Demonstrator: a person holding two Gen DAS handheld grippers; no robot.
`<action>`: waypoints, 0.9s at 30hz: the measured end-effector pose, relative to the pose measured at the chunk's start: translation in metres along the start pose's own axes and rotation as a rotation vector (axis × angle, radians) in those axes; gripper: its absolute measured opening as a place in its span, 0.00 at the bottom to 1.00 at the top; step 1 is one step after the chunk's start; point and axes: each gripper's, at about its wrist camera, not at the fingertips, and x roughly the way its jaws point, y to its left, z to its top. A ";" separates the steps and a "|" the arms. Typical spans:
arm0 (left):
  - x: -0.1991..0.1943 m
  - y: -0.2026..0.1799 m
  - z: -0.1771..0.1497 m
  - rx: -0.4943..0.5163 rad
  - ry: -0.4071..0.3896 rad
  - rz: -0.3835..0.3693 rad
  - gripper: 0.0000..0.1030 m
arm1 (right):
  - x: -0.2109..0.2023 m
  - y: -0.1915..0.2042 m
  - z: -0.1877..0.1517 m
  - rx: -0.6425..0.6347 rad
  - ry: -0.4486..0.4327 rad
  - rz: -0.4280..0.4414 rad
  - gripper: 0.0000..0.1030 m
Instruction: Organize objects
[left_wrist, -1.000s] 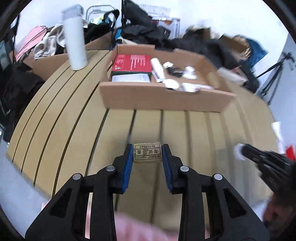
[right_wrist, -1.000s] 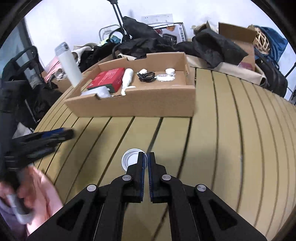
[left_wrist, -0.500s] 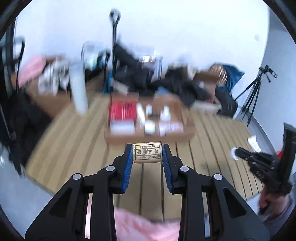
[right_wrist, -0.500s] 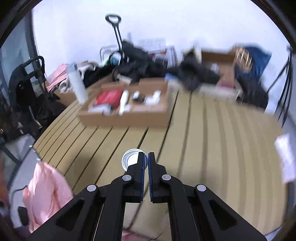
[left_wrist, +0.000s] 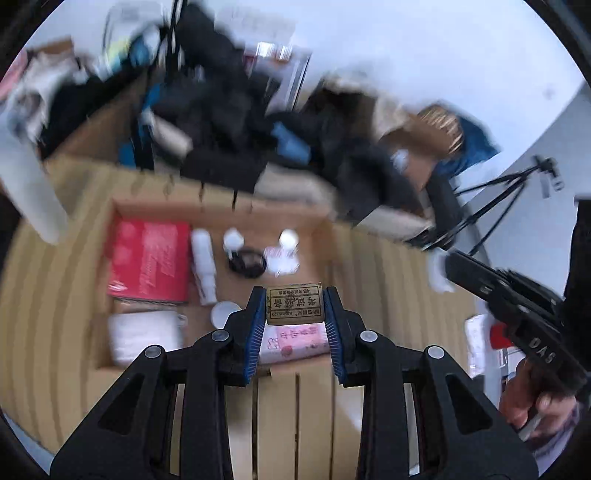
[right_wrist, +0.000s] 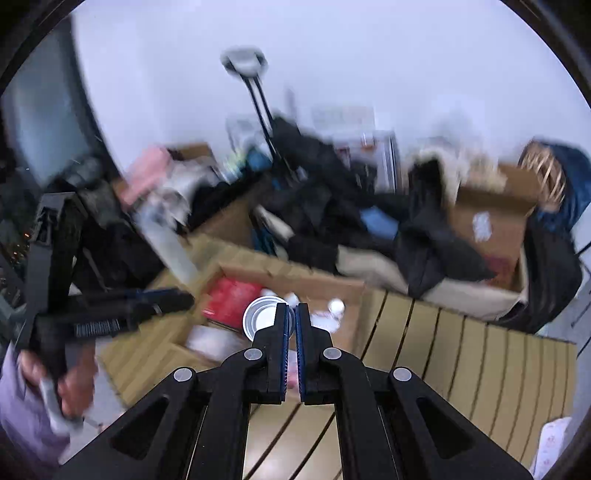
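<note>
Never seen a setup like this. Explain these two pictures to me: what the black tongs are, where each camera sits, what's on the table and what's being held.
No robot here: a person carries one hand-held gripper in each hand, black tongs with blue pads. A fisheye camera on each looks forward along its fingers, so each picture shows its own tongs at the bottom.

The left camera shows the left hand-held gripper clamped on a small tan labelled box, held above an open cardboard box on the slatted wooden table. Inside lie a red box, a white bottle, a coiled black cable and other small white items. The other tongs show at the right edge.

The right camera shows the right hand-held gripper shut on the rim of a small round lid, also near that cardboard box. Both pictures are motion-blurred.
</note>
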 end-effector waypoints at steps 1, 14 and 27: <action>0.027 0.004 -0.001 -0.021 0.036 0.019 0.26 | 0.033 -0.003 0.002 0.007 0.048 -0.022 0.04; 0.134 0.028 -0.010 -0.061 0.162 -0.019 0.40 | 0.198 -0.044 -0.009 0.027 0.288 -0.164 0.06; -0.019 0.076 0.017 0.091 0.025 0.417 0.93 | 0.098 -0.027 0.017 0.002 0.188 -0.156 0.55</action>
